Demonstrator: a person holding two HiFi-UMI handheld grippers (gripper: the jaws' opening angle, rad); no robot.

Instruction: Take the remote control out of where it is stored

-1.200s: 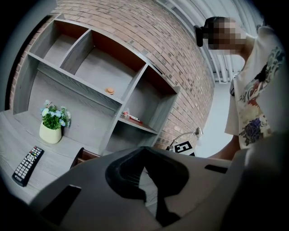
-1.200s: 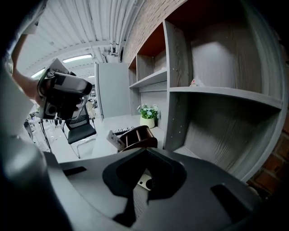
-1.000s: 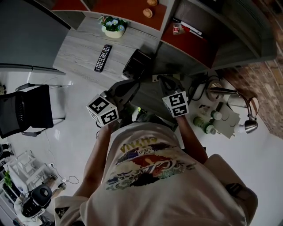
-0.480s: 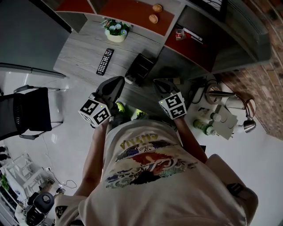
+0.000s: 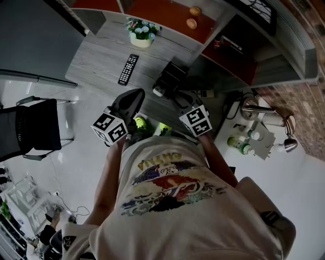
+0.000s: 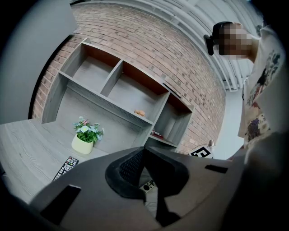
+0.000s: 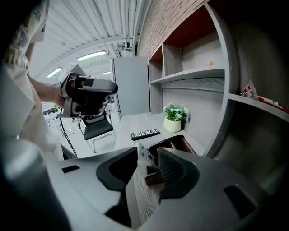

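A dark holder (image 5: 171,77) stands on the grey desk (image 5: 96,61), and a white remote control (image 5: 158,91) sticks out of it. My right gripper (image 5: 177,94) reaches the holder's near side. In the right gripper view its jaws (image 7: 149,155) have just been opening; the white remote (image 7: 143,155) shows in the gap with the pads off it, in front of the holder (image 7: 180,143). My left gripper (image 5: 135,95) hovers at the desk's edge left of the holder, shut and empty (image 6: 143,153). Past its jaws the remote's end (image 6: 147,185) shows.
A black remote (image 5: 128,69) lies flat on the desk near a flower pot (image 5: 141,31). Shelves (image 5: 167,12) rise behind the desk, one with small orange things (image 5: 193,23). A black chair (image 5: 35,129) stands at the left; bottles (image 5: 242,144) sit at the right.
Both grippers have moved closer to the desk and the dark holder. The right gripper's jaws have parted from shut.
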